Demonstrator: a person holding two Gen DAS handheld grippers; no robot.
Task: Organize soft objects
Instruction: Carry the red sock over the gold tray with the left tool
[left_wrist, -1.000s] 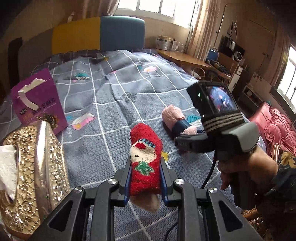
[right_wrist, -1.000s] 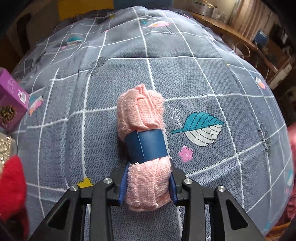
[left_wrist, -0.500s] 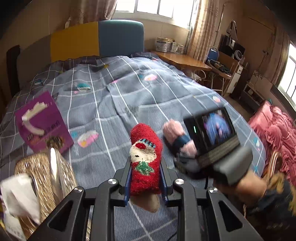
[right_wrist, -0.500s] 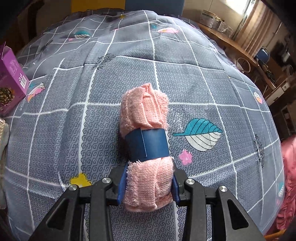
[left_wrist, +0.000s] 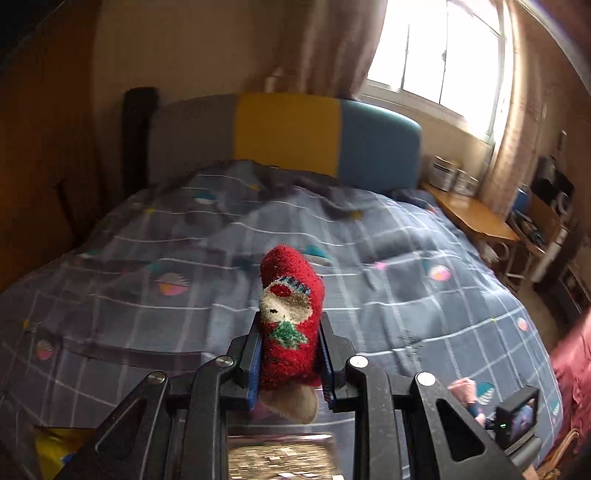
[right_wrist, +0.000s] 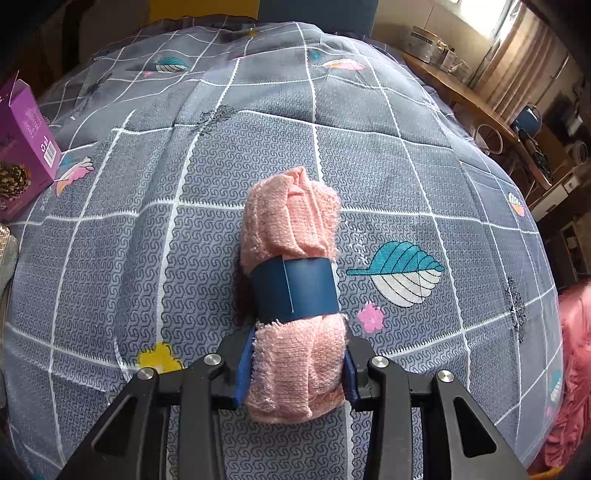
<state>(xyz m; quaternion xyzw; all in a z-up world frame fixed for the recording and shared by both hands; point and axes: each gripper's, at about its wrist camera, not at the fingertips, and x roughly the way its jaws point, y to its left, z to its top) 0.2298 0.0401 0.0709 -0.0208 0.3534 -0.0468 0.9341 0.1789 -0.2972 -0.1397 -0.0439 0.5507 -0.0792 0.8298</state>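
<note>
**Two soft items held, one per tool, over a bed**

Item 1. Left tool (left_wrist: 291, 363): clenched on a red fuzzy sock (left_wrist: 290, 317) with a white-faced, green-scarfed figure knitted on its front. The sock stands upright between the blue-padded fingers (left_wrist: 253, 354), its rounded toe end uppermost and a tan end poking out below the jaws. It is held above the bed, clear of the cover.

Item 2. Right tool (right_wrist: 295, 373): clenched on the near end of a pink rolled towel (right_wrist: 291, 266), which is bound at its middle by a dark blue paper band (right_wrist: 295, 290). The roll points away from the camera; whether its far end rests on the cover or hangs just above it cannot be told from this view.

Item 3. Bed, with a grey checked bedspread (right_wrist: 388, 158) printed with leaves and flowers, and a grey, yellow and blue headboard (left_wrist: 288, 134).

Item 4. Purple box (right_wrist: 22, 144), on the bedspread at the left edge of the right wrist view, well apart from the towel.

Item 5. Glittery gold object (left_wrist: 280, 461), directly below the left tool, partly hidden.
</note>
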